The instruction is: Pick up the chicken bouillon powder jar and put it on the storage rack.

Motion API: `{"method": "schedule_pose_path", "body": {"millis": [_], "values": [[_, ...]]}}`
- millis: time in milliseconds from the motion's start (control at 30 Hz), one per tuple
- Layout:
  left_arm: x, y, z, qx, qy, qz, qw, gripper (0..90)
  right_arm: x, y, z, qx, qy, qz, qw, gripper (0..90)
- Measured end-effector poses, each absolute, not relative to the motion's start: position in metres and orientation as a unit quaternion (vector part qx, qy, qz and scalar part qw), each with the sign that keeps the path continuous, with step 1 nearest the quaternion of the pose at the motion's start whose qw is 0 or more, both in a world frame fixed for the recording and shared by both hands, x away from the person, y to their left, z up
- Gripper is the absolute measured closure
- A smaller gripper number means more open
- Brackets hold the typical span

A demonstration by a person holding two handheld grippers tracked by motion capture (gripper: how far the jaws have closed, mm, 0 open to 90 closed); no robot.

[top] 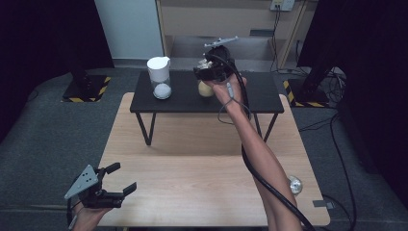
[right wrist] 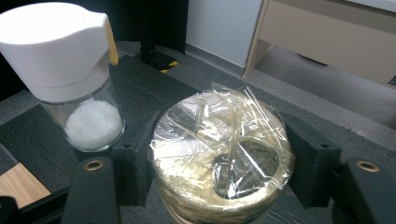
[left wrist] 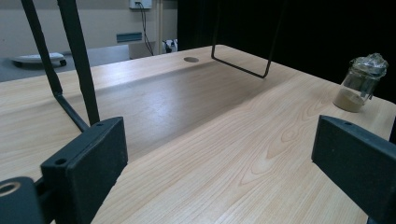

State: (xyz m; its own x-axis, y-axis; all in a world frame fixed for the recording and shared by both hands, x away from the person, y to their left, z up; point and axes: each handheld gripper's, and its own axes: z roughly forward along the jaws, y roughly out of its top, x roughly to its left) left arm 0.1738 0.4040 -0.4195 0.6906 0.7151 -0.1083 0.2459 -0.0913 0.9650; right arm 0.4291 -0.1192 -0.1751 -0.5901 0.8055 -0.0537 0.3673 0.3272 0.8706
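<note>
Right gripper (top: 208, 73) is out over the small black shelf (top: 260, 98) that stands on the far part of the tabletop (top: 202, 159), arm fully extended. In the right gripper view its jaws bracket a jar with a plastic-wrapped top (right wrist: 222, 156), one pad on each side. The pads look pressed to the jar's sides or a hair off; contact cannot be confirmed, so I read this as a grip on the jar, or the last instant before one. In the high view the jar shows as a pale yellowish shape just under the gripper (top: 205, 89), seemingly resting on the shelf, upright, long axis vertical.

A glass shaker with a white pouring cap (right wrist: 70, 70) stands on the same shelf, to the left of the jar and apart from it, white grains in the bottom. It sits close enough to the left pad that a sideways swing could clip it.

Left gripper (top: 113, 185) hovers low at the near left corner of the tabletop, jaws wide apart, nothing between them. Its own view looks across the bare wood toward a second small jar with a wrapped top (left wrist: 360, 81) near the far edge, well away.

Key relation: the wrapped jar is centred between the right jaws, so the right hand is the one placed to lift it. Straight up looks the safest path.
</note>
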Motion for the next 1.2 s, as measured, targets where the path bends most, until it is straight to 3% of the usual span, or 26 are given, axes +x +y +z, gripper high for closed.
{"method": "schedule_pose_path", "body": {"millis": [1200], "values": [[0.174,0.404,-0.419,0.712,0.337,0.202,0.582,2.6,0.437,-0.132,-0.195,0.396,0.768,0.450,0.226,34.9]]}}
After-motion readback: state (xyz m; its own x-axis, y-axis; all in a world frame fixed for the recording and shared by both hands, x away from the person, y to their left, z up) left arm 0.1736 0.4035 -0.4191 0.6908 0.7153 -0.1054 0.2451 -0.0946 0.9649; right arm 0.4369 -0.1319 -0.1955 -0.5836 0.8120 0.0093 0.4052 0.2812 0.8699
